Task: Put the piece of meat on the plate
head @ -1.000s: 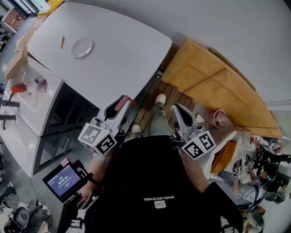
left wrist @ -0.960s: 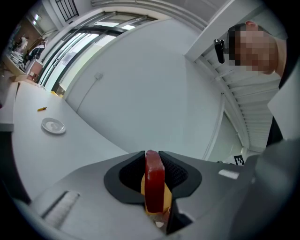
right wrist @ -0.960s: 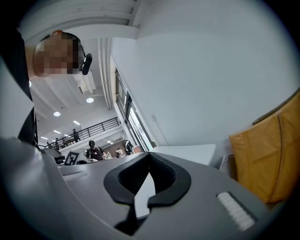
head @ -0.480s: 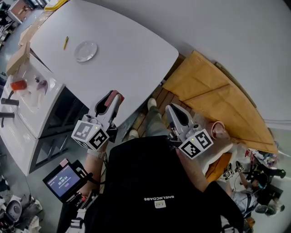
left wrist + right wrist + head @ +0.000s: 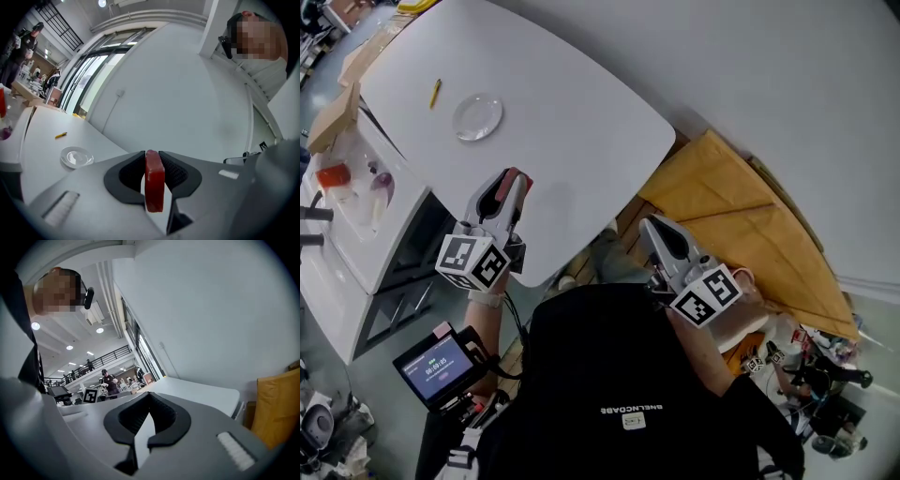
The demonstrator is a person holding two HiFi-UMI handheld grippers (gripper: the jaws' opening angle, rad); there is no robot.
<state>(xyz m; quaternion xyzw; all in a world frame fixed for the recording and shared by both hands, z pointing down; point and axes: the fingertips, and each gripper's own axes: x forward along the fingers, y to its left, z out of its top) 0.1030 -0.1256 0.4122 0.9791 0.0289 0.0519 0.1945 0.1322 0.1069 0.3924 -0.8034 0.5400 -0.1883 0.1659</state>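
A red piece of meat [image 5: 154,183] stands on edge between the pads of my left gripper [image 5: 152,157], which is shut on it. In the head view the left gripper [image 5: 510,186] hovers over the near edge of the white table [image 5: 581,103], the meat [image 5: 519,177] showing at its tip. The small clear plate [image 5: 478,117] lies on the table beyond it and to the left; in the left gripper view the plate [image 5: 76,156] sits left of the jaws. My right gripper [image 5: 659,234] is off the table's right corner, and in its own view the right gripper [image 5: 149,401] is shut on nothing.
A yellow pen [image 5: 436,92] lies beyond the plate. A white cabinet [image 5: 356,216] with a red item [image 5: 331,175] stands left of the table. Tan boards [image 5: 750,225] lie on the floor at right. A small screen [image 5: 441,364] hangs at my left side.
Both grippers have moved forward toward the table. The left one, still holding the meat, has gone from beside the table's edge to over it. The plate lies closer ahead.
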